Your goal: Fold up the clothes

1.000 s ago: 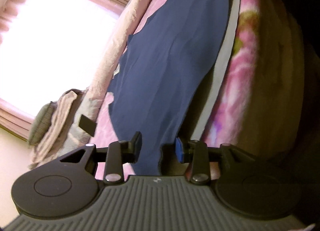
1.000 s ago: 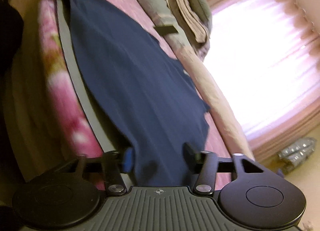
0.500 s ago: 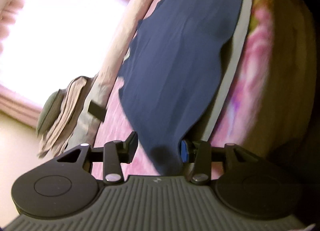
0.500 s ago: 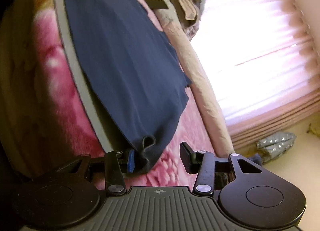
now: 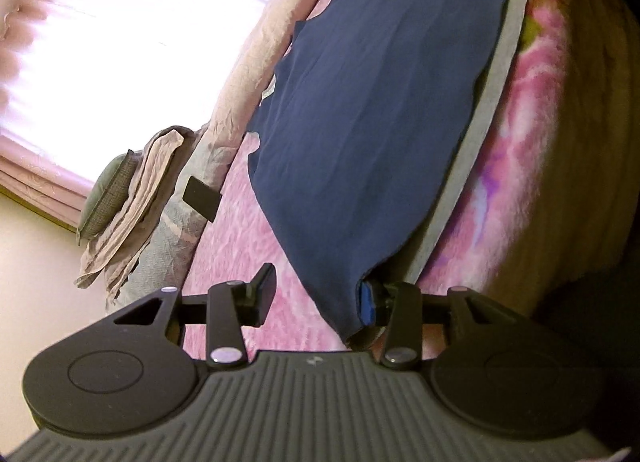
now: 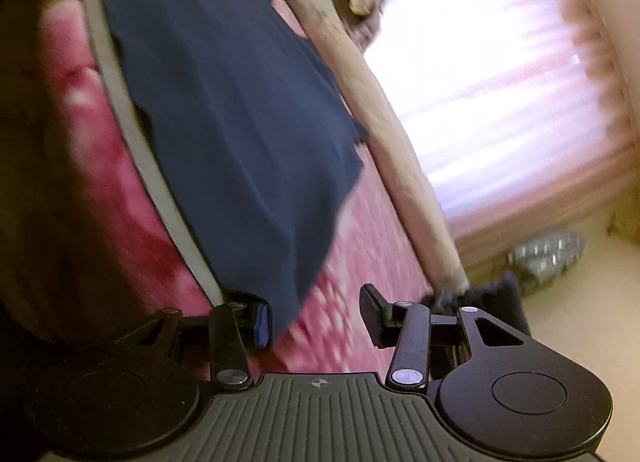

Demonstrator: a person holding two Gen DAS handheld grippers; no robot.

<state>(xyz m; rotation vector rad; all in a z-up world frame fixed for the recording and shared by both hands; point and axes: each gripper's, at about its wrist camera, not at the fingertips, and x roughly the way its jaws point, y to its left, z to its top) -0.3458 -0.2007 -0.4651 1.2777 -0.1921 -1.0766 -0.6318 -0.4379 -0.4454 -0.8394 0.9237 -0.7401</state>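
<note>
A dark navy garment [image 5: 372,134] lies spread flat on a pink floral blanket [image 5: 248,246] covering a bed. My left gripper [image 5: 316,296] is open, its jaws wide apart. The garment's near corner lies between them, against the blue-padded right finger [image 5: 366,300]. In the right wrist view the same garment [image 6: 240,110] lies spread. My right gripper [image 6: 316,316] is open, with the garment's other near corner beside its blue-padded left finger [image 6: 262,320]. This view is motion-blurred.
A grey band [image 5: 476,134] edges the bed beside the garment. A long beige bolster [image 5: 256,62] runs along the far side under a bright curtained window. Folded beige cloths and a green cushion [image 5: 116,198] are piled at the bolster's end. A small dark tag [image 5: 200,198] lies nearby.
Both grippers have opened wider and drawn back toward the garment's two near corners. The garment's corners now lie flat on the blanket; the small curl of cloth at the right gripper is gone.
</note>
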